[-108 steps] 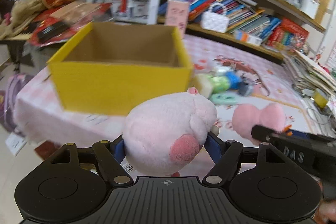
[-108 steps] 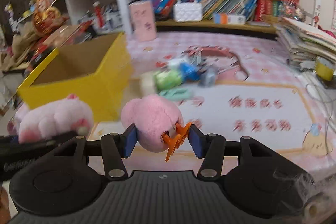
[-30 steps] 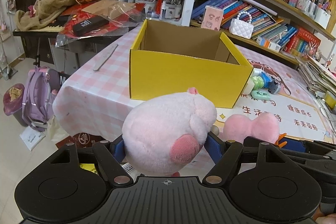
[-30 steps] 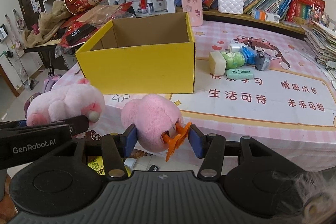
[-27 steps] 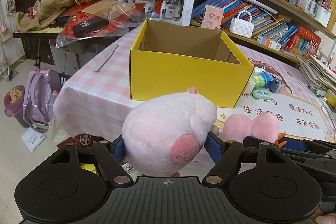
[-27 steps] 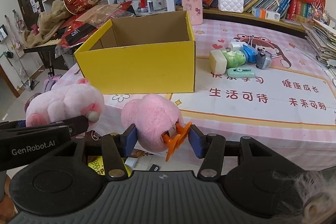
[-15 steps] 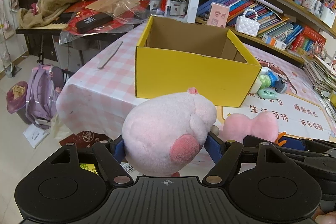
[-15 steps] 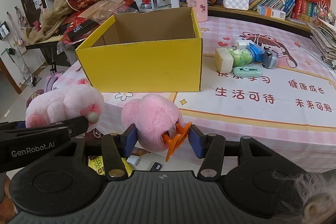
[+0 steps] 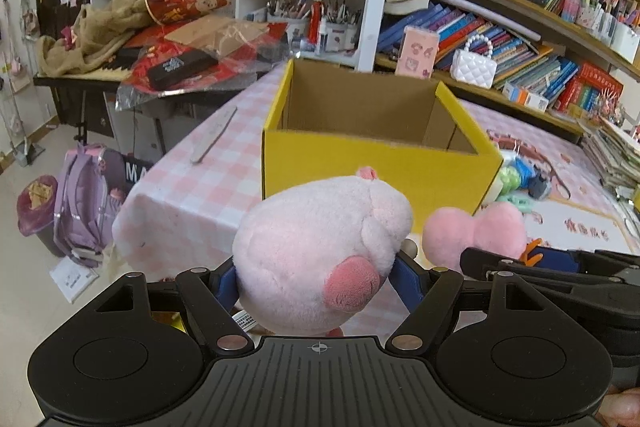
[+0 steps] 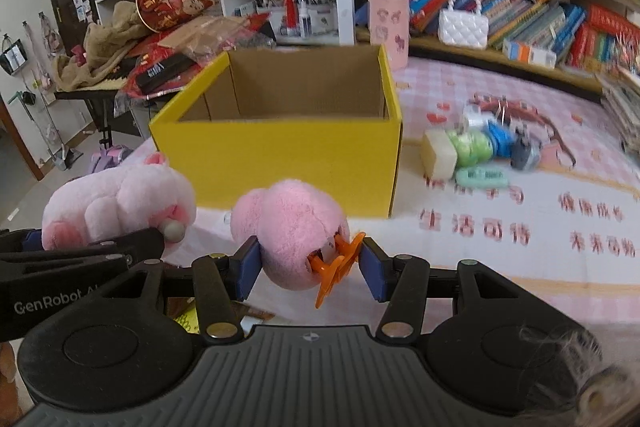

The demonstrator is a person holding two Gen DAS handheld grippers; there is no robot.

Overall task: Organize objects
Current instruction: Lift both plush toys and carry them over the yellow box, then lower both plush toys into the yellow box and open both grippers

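**Both grippers loaded, box open ahead**

While you hold both tools short of the table edge, each one carries a plush toy. Your left gripper (image 9: 318,277) pinches the pale pink plush pig (image 9: 320,259) between its blue pads (image 9: 404,277), the toy bulging above the fingers. Your right gripper (image 10: 308,265) clamps the darker pink plush (image 10: 292,231), with its orange plastic feet (image 10: 338,267) sticking out against the right-side pad. In the right wrist view the pig sits to the left of that plush, near it but apart.

Beyond both toys, the yellow cardboard box (image 10: 280,155) stands upright on the pink checked tablecloth (image 9: 192,187), top open, brown interior visible. Just beside its right wall lies a cluster of small toys (image 10: 476,147), blurred. Bookshelves (image 9: 520,39) run behind the table.
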